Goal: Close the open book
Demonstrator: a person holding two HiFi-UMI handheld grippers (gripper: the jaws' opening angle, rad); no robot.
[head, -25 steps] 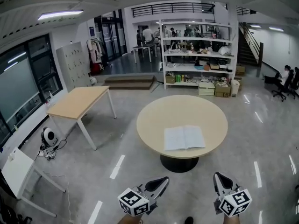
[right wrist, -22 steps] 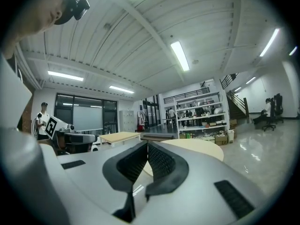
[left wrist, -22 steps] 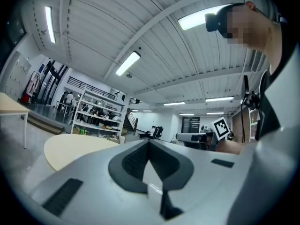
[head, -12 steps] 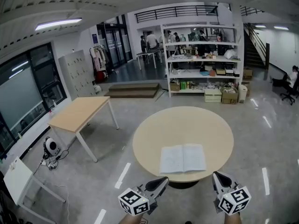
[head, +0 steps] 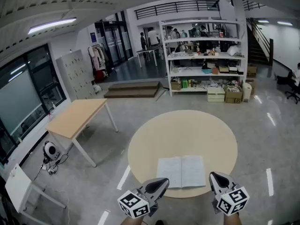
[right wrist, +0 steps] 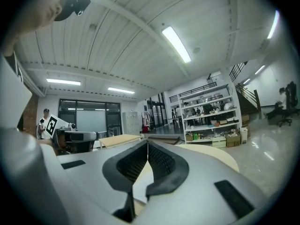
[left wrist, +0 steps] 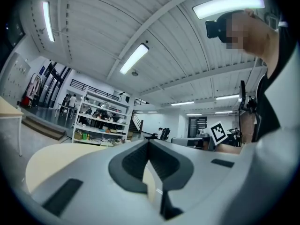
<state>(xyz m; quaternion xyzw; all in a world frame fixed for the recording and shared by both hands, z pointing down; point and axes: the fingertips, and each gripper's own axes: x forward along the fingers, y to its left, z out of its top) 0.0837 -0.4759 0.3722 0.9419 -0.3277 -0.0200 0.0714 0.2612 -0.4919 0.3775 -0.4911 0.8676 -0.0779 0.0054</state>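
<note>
An open book (head: 181, 171) with white pages lies flat near the front edge of a round beige table (head: 183, 135) in the head view. My left gripper (head: 162, 182) is held level just short of the book's front left corner. Its jaws meet at the tips, with nothing between them. My right gripper (head: 215, 176) is level beside the book's front right corner, shut and empty too. In the left gripper view the left gripper (left wrist: 149, 142) points over the tabletop (left wrist: 61, 156). The right gripper (right wrist: 148, 143) in its own view points the same way over the table (right wrist: 211, 154).
A rectangular wooden table (head: 75, 116) stands to the left and a small white desk (head: 18, 184) at the lower left. Stocked white shelving (head: 206, 55) and low steps (head: 133, 89) lie beyond the round table. A person sits on an office chair (head: 295, 81) at the far right.
The round table and the book have come closer and lower in the head view. Both grippers, still shut, have gone from open floor to the table's front edge, flanking the book.
</note>
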